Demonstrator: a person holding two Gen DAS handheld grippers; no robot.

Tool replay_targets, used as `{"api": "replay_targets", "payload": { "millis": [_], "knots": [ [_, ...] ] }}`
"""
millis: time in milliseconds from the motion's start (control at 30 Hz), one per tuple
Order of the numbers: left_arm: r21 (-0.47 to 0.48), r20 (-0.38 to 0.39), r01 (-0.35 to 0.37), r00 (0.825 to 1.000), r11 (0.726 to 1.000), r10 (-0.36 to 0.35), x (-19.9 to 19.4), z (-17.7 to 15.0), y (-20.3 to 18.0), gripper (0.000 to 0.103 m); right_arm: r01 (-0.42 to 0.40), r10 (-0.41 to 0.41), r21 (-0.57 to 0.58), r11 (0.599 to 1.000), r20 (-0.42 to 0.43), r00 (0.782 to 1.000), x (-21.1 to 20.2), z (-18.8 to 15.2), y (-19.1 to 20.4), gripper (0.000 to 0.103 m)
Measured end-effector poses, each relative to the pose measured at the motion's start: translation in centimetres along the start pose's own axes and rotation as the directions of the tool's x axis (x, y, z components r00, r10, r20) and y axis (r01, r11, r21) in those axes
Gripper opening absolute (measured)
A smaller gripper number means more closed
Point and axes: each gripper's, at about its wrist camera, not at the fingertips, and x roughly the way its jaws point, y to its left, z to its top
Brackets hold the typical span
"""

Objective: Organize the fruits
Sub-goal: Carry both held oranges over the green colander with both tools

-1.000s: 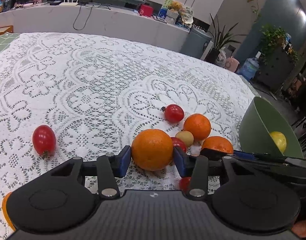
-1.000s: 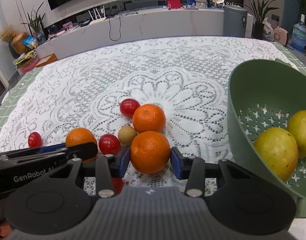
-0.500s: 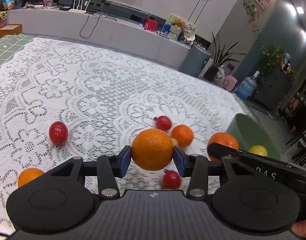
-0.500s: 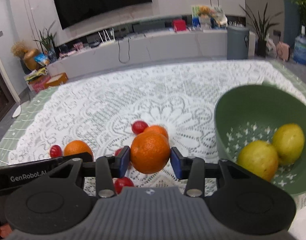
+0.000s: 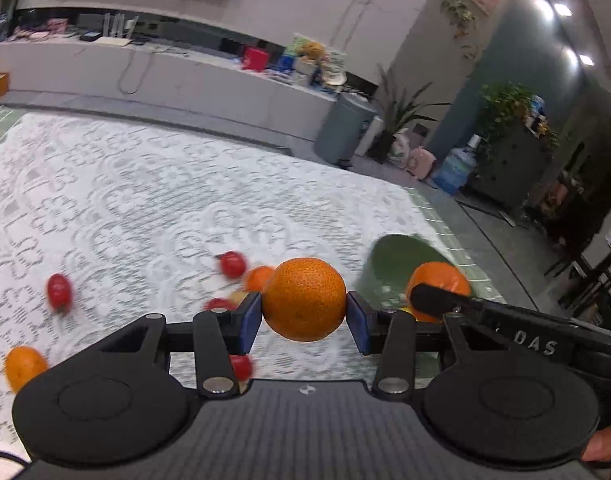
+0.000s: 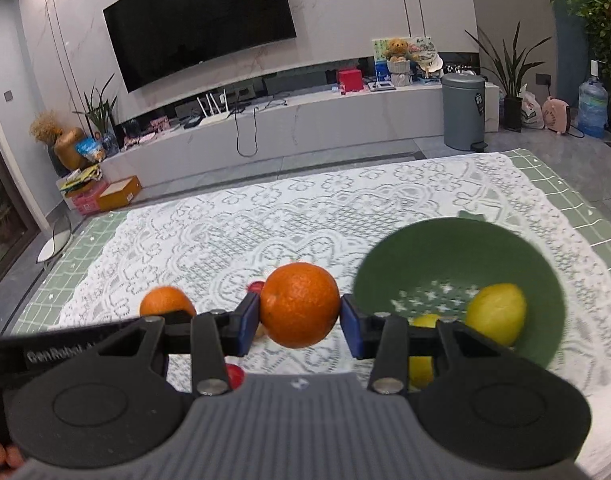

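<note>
Lace tablecloth, "GenRobot" left gripper clamping orange

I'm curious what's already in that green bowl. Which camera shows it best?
The right wrist view: the green bowl shows its whole inside, with two lemons. The left wrist view shows only a blurred part of it, behind the other tongs.
</note>
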Motion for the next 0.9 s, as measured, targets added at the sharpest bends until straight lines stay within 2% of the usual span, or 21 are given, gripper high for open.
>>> {"api": "replay_targets", "payload": {
  "millis": [400, 667, 900],
  "knots": [
    [0.152, -0.078, 0.063, 0.996, 0.986, -0.052, 3.3, 0.6, -7.2, 0.051, 0.089, -0.099, -0.123, 0.988, -0.075, 0.992, -2.4, 1.5, -6.3, 0.041],
    [0.231, -0.164, 0.062, 0.986, 0.971, -0.024, 6.6, 0.4, -9.8, 0.051, 0.122, -0.152, -0.199, 0.972, -0.143, 0.978, -1.1, 1.5, -9.2, 0.041],
    [0.297, -0.229, 0.067, 0.973, 0.953, 0.003, 9.1, 0.1, -10.9, 0.051, 0.12, -0.181, -0.27, 0.955, -0.213, 0.96, 0.9, 1.5, -10.3, 0.041]
  ]
}}
